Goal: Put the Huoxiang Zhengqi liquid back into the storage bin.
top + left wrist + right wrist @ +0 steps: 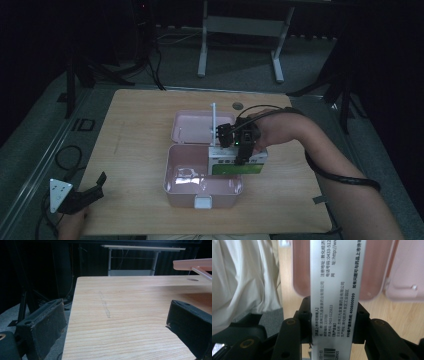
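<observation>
A pink plastic box (172, 172) stands open at mid-table, its lid (192, 127) lying flat behind it. My right gripper (240, 147) is shut on a white and green medicine carton (237, 165), which hangs over the box's right edge. In the right gripper view the carton (335, 290), covered in printed text, runs up between the two black jaws of my right gripper (334, 322), with the pink box (374, 270) beneath. My left gripper (101, 184) rests at the table's front left corner. It (117, 322) stands open with only bare wood between its jaws.
The wooden table (130, 302) has a round hole (238, 105) near its far edge. A thin white strip (213, 122) stands upright by the lid. A person's light clothing (242, 277) is at the front edge. A desk frame (240, 35) stands on the floor beyond.
</observation>
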A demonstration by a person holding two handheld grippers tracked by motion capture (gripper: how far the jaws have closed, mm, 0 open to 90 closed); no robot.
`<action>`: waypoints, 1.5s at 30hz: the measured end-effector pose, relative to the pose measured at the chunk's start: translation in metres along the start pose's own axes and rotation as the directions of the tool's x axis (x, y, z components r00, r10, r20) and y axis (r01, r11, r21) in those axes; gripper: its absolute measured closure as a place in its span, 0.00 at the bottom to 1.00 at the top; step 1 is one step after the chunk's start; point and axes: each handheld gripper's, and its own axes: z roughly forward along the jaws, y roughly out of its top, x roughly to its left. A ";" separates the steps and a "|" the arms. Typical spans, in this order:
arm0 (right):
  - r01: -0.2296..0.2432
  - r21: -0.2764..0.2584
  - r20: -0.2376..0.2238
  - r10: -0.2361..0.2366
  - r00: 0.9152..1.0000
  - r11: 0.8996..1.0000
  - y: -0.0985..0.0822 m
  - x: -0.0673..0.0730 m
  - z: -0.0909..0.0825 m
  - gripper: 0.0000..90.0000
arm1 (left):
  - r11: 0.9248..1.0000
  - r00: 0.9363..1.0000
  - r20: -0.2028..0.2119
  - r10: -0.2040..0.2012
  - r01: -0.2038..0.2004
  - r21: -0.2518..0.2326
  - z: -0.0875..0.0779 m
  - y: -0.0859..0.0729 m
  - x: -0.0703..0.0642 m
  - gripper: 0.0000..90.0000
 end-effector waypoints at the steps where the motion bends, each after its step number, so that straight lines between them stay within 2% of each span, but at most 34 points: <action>1: 0.011 -0.005 0.011 -0.011 1.000 1.000 0.004 0.000 0.000 0.68 | 1.000 1.000 0.000 0.000 0.000 0.000 0.000 0.000 0.000 0.03; 5: 0.022 -0.004 0.004 -0.022 1.000 1.000 0.021 0.001 0.002 0.68 | 1.000 1.000 0.002 -0.001 0.001 0.000 0.000 0.000 0.000 0.03; 11: 0.039 0.009 0.002 -0.039 0.999 0.999 0.035 0.002 0.008 0.68 | 1.000 1.000 0.002 -0.001 0.001 0.000 0.000 0.000 0.000 0.03; 18: 0.045 -0.002 0.015 -0.045 0.999 0.999 0.049 0.004 0.022 0.68 | 1.000 1.000 0.004 -0.002 0.002 0.001 0.000 0.000 0.001 0.03; 24: 0.060 0.011 -0.016 -0.060 0.998 0.998 0.057 0.006 0.042 0.68 | 1.000 1.000 0.003 -0.001 0.001 0.001 0.000 0.000 0.001 0.03; 27: 0.072 0.021 -0.036 -0.071 0.997 0.997 0.060 0.006 0.058 0.68 | 1.000 1.000 0.004 -0.002 0.002 0.001 0.000 0.000 0.001 0.03; 29: 0.051 0.022 -0.042 -0.050 0.998 0.998 0.060 0.005 0.067 0.68 | 1.000 1.000 0.004 -0.001 0.001 0.001 0.000 0.000 0.001 0.03; 34: 0.039 0.003 -0.063 -0.039 0.997 0.999 0.059 0.001 0.087 0.68 | 1.000 1.000 0.004 0.000 0.000 0.001 0.000 0.000 0.001 0.03; 39: 0.027 0.011 -0.073 -0.026 0.997 1.000 0.061 -0.002 0.106 0.68 | 1.000 1.000 0.004 -0.001 0.001 0.000 0.000 0.000 0.001 0.03; 41: 0.015 -0.003 -0.092 -0.016 0.996 1.000 0.061 -0.003 0.116 0.68 | 1.000 1.000 0.004 -0.001 0.001 0.001 0.000 0.000 0.001 0.03; 45: 0.006 -0.006 -0.100 -0.006 0.995 1.000 0.061 -0.004 0.127 0.68 | 1.000 1.000 0.006 -0.002 0.002 0.001 0.000 0.000 0.001 0.03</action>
